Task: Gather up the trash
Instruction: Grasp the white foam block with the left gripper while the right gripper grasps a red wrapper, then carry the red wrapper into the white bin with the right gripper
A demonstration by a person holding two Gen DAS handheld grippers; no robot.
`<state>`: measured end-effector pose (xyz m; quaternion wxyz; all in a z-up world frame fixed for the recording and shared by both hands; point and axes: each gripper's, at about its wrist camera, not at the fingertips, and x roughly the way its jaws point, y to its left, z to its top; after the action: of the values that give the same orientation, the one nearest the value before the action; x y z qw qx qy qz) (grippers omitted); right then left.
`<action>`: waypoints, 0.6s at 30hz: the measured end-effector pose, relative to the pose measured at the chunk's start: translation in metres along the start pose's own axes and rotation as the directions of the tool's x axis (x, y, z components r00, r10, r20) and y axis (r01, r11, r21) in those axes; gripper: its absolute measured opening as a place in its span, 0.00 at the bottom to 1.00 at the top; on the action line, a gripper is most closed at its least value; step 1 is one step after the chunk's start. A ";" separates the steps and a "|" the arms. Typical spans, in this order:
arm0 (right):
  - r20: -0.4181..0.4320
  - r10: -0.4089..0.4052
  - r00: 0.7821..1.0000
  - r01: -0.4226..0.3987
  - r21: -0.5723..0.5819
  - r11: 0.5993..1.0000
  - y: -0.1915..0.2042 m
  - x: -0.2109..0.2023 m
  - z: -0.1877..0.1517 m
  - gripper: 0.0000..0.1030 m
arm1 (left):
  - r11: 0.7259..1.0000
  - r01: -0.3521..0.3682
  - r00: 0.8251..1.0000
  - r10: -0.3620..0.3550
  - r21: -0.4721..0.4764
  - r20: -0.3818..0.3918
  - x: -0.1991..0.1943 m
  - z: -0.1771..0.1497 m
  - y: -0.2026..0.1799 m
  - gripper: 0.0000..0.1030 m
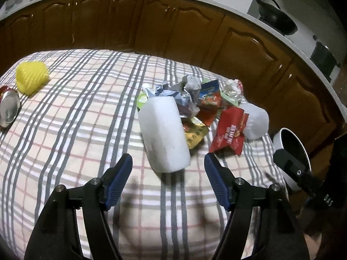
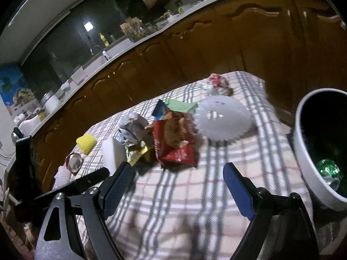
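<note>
On the far left of the checked tablecloth (image 1: 76, 112) I see a tipped red can (image 1: 7, 106) with its shiny bottom toward me, and just beside it a yellow foam fruit net (image 1: 31, 77). From the right wrist view a small white ribbed piece (image 2: 63, 175) lies near the same can at the cloth's edge; I cannot tell what it is.

My left tool (image 1: 168, 165) hangs over the cloth with its blue pads apart and nothing between them. Just in front of it lies a white foam block (image 1: 162, 132), tilted, not touching the pads.

Behind the block is the trash heap: a crumpled grey-blue wrapper (image 1: 184, 95), a gold packet (image 1: 194, 135) partly under the block, a red snack bag (image 1: 229, 134), and more orange and green wrappers that I cannot separate well. To the right of the red bag lies a white foam fruit net (image 1: 256, 121), touching the heap. Behind it sits a crumpled clear and red wrapper (image 2: 216, 82), a little apart.

My right tool (image 2: 177, 174) also stands wide apart and empty, pointing at the red bag and the white net.

At the far right, past the edge of the counter, is the white bin (image 2: 303, 143) with a dark inside. A green crushed can (image 2: 328, 170) lies in it.

Brown cabinet doors (image 1: 173, 28) run behind everything.
</note>
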<state>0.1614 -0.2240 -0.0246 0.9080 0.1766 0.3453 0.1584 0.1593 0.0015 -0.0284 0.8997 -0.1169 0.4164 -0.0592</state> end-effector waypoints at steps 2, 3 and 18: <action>-0.001 0.004 1.000 -0.004 -0.012 1.000 0.006 0.007 0.004 0.81 | 1.000 -0.004 1.000 0.004 0.003 -0.004 0.004 0.003 0.001 0.68; -0.004 0.006 1.000 -0.006 -0.020 1.000 0.009 0.012 0.007 0.79 | 1.000 -0.006 1.000 0.006 0.005 -0.004 0.005 0.004 0.001 0.68; -0.072 -0.036 0.997 0.034 -0.030 0.999 0.011 0.063 0.015 0.05 | 1.000 -0.006 1.000 0.007 0.023 -0.023 0.030 0.012 0.007 0.35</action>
<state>0.2149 -0.1920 -0.0455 0.8999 0.1517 0.3790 0.1537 0.1883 0.0041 -0.0448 0.8964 -0.1043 0.4263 -0.0624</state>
